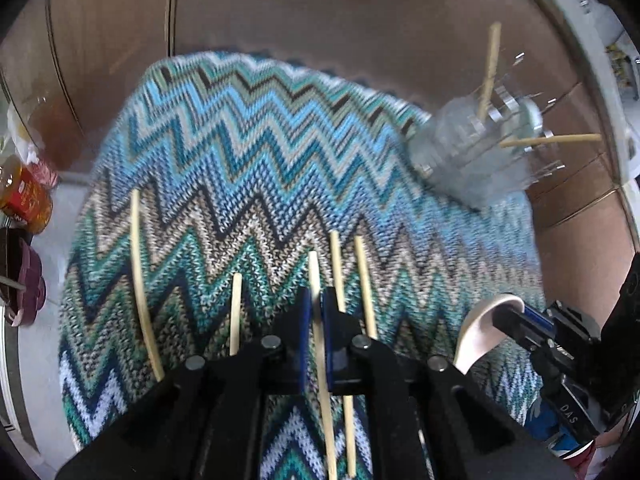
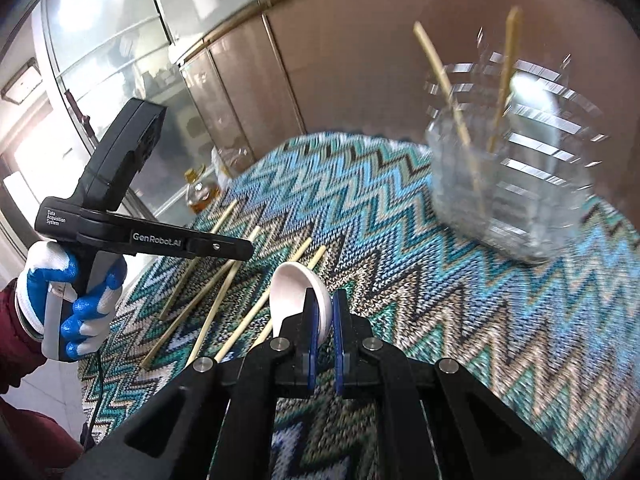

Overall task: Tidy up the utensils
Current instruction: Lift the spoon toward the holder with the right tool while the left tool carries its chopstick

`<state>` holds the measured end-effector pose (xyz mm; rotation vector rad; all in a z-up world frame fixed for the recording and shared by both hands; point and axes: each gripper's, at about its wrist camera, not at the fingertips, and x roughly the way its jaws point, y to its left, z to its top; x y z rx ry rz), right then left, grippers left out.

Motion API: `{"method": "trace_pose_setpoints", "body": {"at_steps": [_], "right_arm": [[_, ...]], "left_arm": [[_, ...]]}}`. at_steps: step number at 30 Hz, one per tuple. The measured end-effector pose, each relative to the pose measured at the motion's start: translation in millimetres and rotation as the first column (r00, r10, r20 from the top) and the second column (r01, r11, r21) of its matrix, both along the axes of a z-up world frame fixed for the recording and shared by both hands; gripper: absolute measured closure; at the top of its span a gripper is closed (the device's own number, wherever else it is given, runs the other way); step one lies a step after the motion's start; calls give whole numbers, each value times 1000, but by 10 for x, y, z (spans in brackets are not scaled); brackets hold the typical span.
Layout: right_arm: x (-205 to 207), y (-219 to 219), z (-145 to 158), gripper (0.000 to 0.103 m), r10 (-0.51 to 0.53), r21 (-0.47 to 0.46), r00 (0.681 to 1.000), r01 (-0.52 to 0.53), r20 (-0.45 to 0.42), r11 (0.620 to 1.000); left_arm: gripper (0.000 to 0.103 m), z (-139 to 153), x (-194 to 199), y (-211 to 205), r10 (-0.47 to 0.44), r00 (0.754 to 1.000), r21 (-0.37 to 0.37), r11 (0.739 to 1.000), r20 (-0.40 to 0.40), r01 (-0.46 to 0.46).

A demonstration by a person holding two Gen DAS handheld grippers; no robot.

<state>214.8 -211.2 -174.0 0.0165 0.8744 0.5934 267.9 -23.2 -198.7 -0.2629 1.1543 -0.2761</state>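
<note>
My left gripper (image 1: 316, 300) is shut on a bamboo chopstick (image 1: 320, 360) just above the zigzag cloth. Several more chopsticks (image 1: 140, 280) lie on the cloth beside it; they also show in the right wrist view (image 2: 216, 292). My right gripper (image 2: 324, 300) is shut on a white ceramic spoon (image 2: 298, 292), held above the cloth; it also shows in the left wrist view (image 1: 480, 328). A clear glass holder (image 2: 516, 184) stands at the far right with two chopsticks (image 2: 448, 92) in it; it shows in the left wrist view too (image 1: 476, 148).
The blue-green zigzag cloth (image 1: 260, 140) covers a round table. A bottle of amber liquid (image 1: 24, 196) and a dark purple cup (image 1: 20, 284) sit left of it. Brown cabinet doors (image 2: 360, 60) stand behind. The left gripper body (image 2: 132, 216) is at left.
</note>
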Motion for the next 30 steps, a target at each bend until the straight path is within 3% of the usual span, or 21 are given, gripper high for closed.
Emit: {"method": "trace_pose_setpoints", "body": {"at_steps": [8,14,24,30], "right_arm": [[-414,-376,447,97,-105,-10,985,108,136,994],[-497,-643,899,97,-211,8,943,217,258,976],[-283,-1134,1617,97,-395,102,806,392,440,914],[72,-1225,1781,97,-444,79,723,479,530,874]], "left_arm": [[98,658,-318,118,26,981,-70,997,192,-13],[98,1235,-391,80,32,945,-128,992,326,11],[98,2155,-139,-184,38,862,-199,977,506,73],[98,2508,174,-445,48,807,-194,977,588,83]]}}
